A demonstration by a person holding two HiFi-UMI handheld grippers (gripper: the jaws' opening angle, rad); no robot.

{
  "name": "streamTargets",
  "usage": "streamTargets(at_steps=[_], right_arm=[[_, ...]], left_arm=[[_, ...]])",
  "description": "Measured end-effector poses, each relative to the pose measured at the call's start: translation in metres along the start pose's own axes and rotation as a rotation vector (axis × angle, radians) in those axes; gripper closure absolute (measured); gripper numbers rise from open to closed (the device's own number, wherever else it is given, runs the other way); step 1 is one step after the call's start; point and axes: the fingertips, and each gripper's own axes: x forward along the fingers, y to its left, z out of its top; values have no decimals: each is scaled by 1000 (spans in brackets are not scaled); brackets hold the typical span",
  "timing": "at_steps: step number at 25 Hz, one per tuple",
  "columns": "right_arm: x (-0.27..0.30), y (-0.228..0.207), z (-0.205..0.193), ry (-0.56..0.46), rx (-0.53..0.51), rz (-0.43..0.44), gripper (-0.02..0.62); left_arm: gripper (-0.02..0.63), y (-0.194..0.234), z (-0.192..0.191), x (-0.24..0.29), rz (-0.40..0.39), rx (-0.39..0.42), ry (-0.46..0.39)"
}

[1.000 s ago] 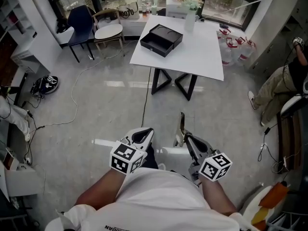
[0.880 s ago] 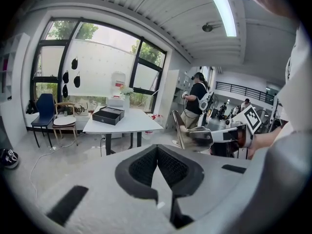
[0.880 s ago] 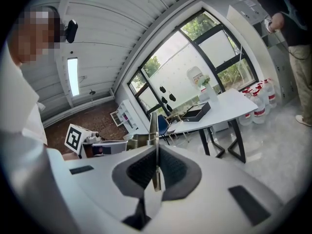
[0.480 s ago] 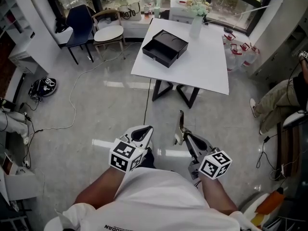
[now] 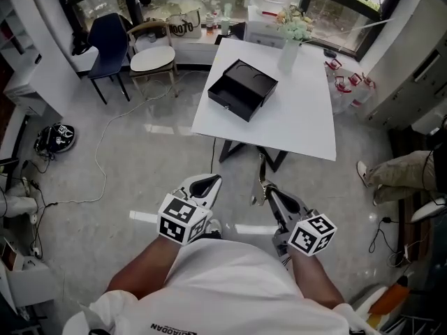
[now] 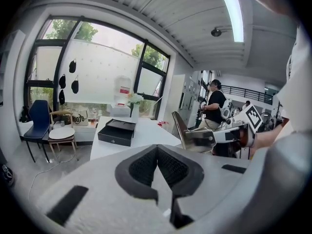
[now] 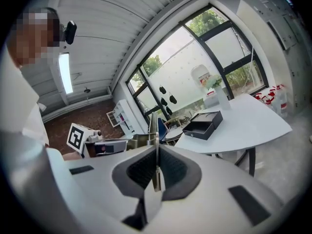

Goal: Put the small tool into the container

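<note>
A black open box, the container (image 5: 242, 89), sits on the white table (image 5: 300, 121) some way ahead of me; it also shows in the left gripper view (image 6: 117, 131) and the right gripper view (image 7: 203, 124). My right gripper (image 5: 269, 192) is held over the floor, short of the table, shut on a small flat metal tool (image 5: 262, 180) that sticks up and forward. The blade (image 7: 154, 130) stands clamped between the pads. My left gripper (image 5: 202, 185) hangs beside it, shut and empty, its pads (image 6: 146, 167) meeting. From the left gripper view I see the tool (image 6: 192, 138) to the right.
A vase of flowers (image 5: 290, 44) stands on the table's far side. A blue chair (image 5: 112, 37) and a white-seated chair (image 5: 152, 58) stand at left, a cable (image 5: 105, 152) trails over the floor, and a seated person's leg (image 5: 398, 169) is at right.
The table and box have slid lower and nearer in the head view. Both grippers keep their pose and the right one keeps its hold on the tool.
</note>
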Motion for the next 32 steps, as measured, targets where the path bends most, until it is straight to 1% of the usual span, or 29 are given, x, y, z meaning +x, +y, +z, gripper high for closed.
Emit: streamTargets(at_steps=[8,15,22,26,32], right_arm=[[57,-4,19,-4,-10,-25,584],[83,-6,23,11,-6,-37,584],[112,-18,34,28,3,-32,584],[130,-29,40,36,3,-19,584],[172,-51,70,45,-9,18,584]], left_arm=[[597,57,12,17,-29,1,-3],[597,83,6,23,-39,-21,23],[597,106,7,34,-28,-37,38],[597,120,11,45,-18,-26,38],[597,152,35,71,17,-26,26]])
